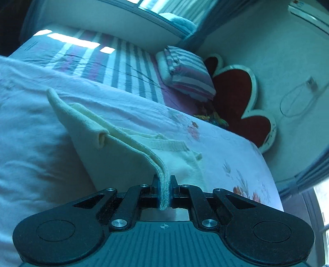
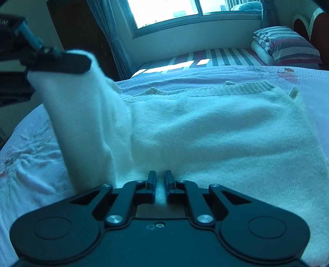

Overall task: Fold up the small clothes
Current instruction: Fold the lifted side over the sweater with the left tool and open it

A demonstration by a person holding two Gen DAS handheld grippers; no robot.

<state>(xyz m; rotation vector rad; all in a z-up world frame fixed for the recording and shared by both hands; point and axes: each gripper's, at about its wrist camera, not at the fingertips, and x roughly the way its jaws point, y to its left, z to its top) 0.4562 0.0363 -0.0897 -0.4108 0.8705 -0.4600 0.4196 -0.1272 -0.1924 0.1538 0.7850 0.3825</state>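
Cream knit sweater (image 2: 205, 131): soft, fuzzy wool-like fabric with a ribbed band (image 2: 244, 87) along the far edge. Spread flat on a pale pink bedspread (image 2: 30, 164) printed with faint flowers, directly ahead of the right gripper (image 2: 160, 180).

Right gripper: black plastic linkage with blue-edged fingers (image 2: 151, 178), jaws nearly closed, a thin pinch of the near sweater edge caught between them.

Left gripper (image 1: 164, 180): same black build, jaws clamped tight on a ribbed, doubled-over strip of the sweater (image 1: 123, 147), which hangs through the gap and below the fingertips. Ahead of these jaws, the knit rises as a folded flap with a rolled cuff-like end (image 1: 101, 138), then drops to the bedspread (image 1: 30, 133) beyond.

From the right wrist view, left gripper (image 2: 67, 61) up at the far left of the jaws, holding a lifted sleeve-like length of sweater clear of the bed, blurred.

Beyond the sweater: striped sheet (image 2: 222, 56) in grey, white and pink; stack of folded striped bedding (image 2: 285, 47) to the far right; window (image 2: 185, 12) behind. Left wrist view: red heart-shaped headboard (image 1: 236, 96) with white trim, right of the jaws.
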